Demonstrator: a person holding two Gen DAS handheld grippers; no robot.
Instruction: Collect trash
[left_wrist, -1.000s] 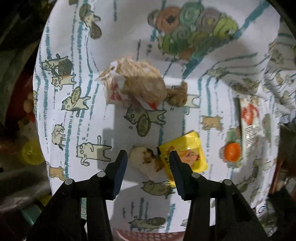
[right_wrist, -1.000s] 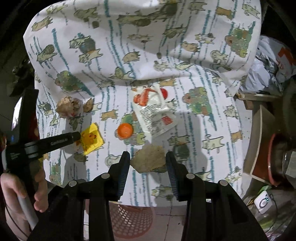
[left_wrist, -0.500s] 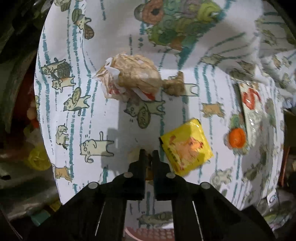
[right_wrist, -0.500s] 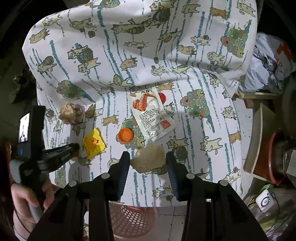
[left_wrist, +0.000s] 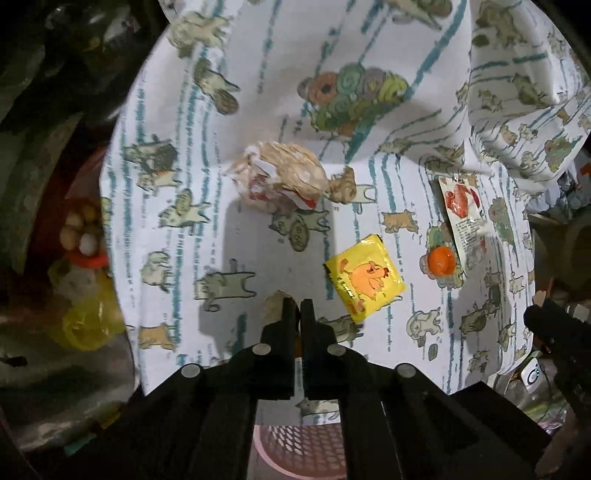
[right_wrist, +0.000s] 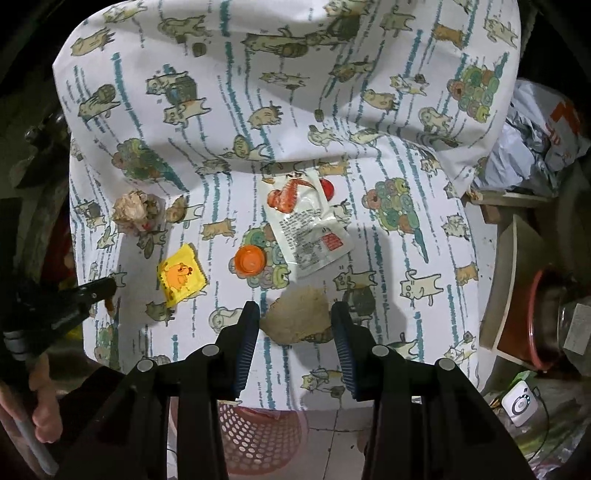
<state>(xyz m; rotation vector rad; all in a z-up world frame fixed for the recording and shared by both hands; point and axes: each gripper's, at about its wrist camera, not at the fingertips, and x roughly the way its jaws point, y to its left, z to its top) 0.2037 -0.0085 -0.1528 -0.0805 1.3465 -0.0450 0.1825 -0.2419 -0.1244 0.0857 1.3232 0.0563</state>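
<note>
Trash lies on a cat-print cloth (left_wrist: 258, 229). My left gripper (left_wrist: 298, 308) is shut on a small tan scrap (left_wrist: 274, 307), held just above the cloth; it also shows in the right wrist view (right_wrist: 107, 286). Near it lie a yellow packet (left_wrist: 364, 277), a crumpled paper ball (left_wrist: 282, 177), a small tan crumb (left_wrist: 341, 186), an orange cap (left_wrist: 441, 259) and a white sauce sachet (left_wrist: 463, 218). My right gripper (right_wrist: 295, 321) is open, its jaws on either side of a flat tan paper scrap (right_wrist: 299, 319), above it. The sachet (right_wrist: 306, 225), cap (right_wrist: 249, 260) and packet (right_wrist: 181, 275) lie beyond.
A pink perforated basket (right_wrist: 258, 435) stands on the floor below the cloth's front edge, also in the left wrist view (left_wrist: 299, 454). Clutter, a red pot (right_wrist: 535, 325) and plastic bags (right_wrist: 535, 140) stand to the right. Dark clutter lies to the left.
My left gripper closed on the small tan scrap and lifted it back from the cloth. My right gripper stayed open over the flat tan scrap and pulled back slightly.
</note>
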